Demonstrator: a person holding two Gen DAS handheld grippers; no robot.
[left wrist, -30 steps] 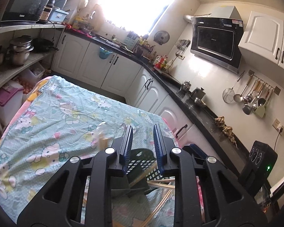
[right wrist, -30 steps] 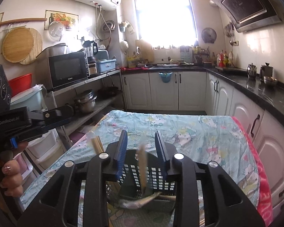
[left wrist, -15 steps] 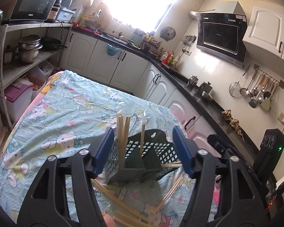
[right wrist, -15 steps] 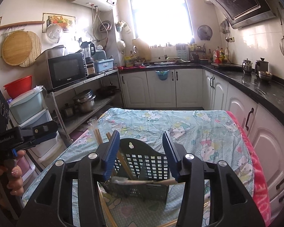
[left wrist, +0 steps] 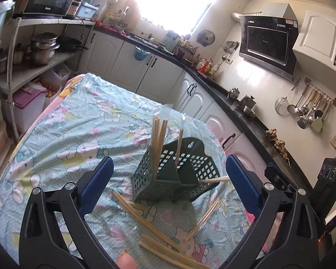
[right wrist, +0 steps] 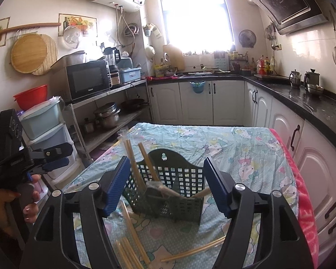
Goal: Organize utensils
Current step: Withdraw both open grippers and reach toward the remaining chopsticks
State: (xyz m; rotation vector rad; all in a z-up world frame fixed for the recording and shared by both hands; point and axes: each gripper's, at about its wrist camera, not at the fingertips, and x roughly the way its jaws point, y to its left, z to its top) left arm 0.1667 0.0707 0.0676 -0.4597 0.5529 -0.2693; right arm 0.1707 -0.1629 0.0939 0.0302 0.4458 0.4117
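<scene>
Left gripper (left wrist: 168, 186): jaws spread wide, nothing between them; narrow a second ago, wider half a second ago, widest now. Pulled back and up from the basket (left wrist: 179, 174), which stood half hidden behind the fingers a second ago and now shows whole between them. Seen from the right wrist view as a black handle in a hand (right wrist: 15, 192) off the table's left edge, well apart from the basket.

Right gripper (right wrist: 166, 185): likewise released, empty. A second ago nearly closed about a blurred upright stick over the basket; now framing the basket from the near side, touching nothing.

Green slotted basket standing near the middle of the cloth-covered table (left wrist: 67, 134), toward its right edge. Upright chopsticks (left wrist: 158, 139) now resting in its left compartment, tips leaning on the rim; not there a second ago. One more stick (left wrist: 212, 180) poking sideways out of the right wall. A blurred object lying across the dividers, kind not clear.

Reading: a drop-off just completed by both hands. Task partly done — loose chopsticks (right wrist: 132, 242) lying on the cloth at the near edge, several in front of the basket, one (right wrist: 194, 251) angled toward the near right corner. Next pick likely from that near pile.
</scene>
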